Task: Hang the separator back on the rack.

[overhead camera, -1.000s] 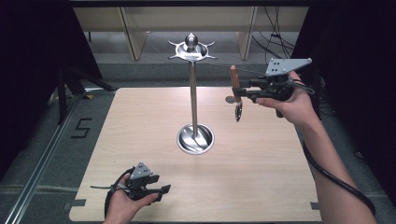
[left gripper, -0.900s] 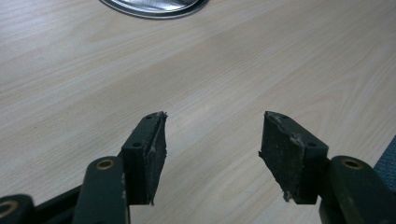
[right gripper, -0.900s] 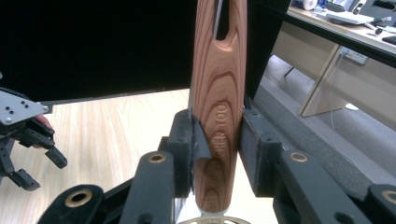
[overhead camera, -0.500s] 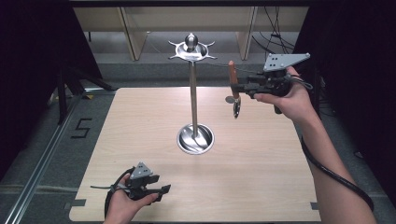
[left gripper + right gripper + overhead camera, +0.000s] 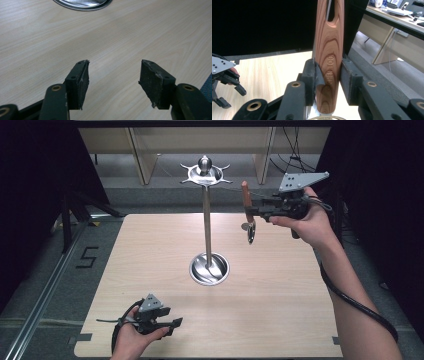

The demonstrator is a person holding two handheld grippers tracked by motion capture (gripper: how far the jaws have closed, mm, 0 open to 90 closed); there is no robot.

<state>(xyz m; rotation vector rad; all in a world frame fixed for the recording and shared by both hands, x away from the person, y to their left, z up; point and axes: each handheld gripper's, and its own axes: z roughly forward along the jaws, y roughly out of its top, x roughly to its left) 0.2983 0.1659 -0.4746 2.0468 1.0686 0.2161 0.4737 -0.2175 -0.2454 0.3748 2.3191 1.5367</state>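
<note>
A metal stand (image 5: 206, 225) rises from a round dished base (image 5: 209, 269) at the table's middle, and its top is a hub with hooks (image 5: 205, 172). My right gripper (image 5: 248, 210) is shut on the wooden handle (image 5: 329, 50) of a utensil held upright. The utensil's metal head (image 5: 250, 233) hangs below, to the right of the pole and just under hub height. My left gripper (image 5: 175, 324) rests low at the table's front left. It is open (image 5: 113, 75) with nothing between its jaws.
The light wooden table (image 5: 280, 290) carries the stand. The base's rim (image 5: 82, 3) lies just ahead of the left gripper. The left gripper (image 5: 224, 82) appears in the right gripper view. Shelving and a dark floor lie beyond the table's far edge.
The right gripper has lifted the utensil a little higher and slightly left, toward the stand's top. The left gripper has stayed put.
</note>
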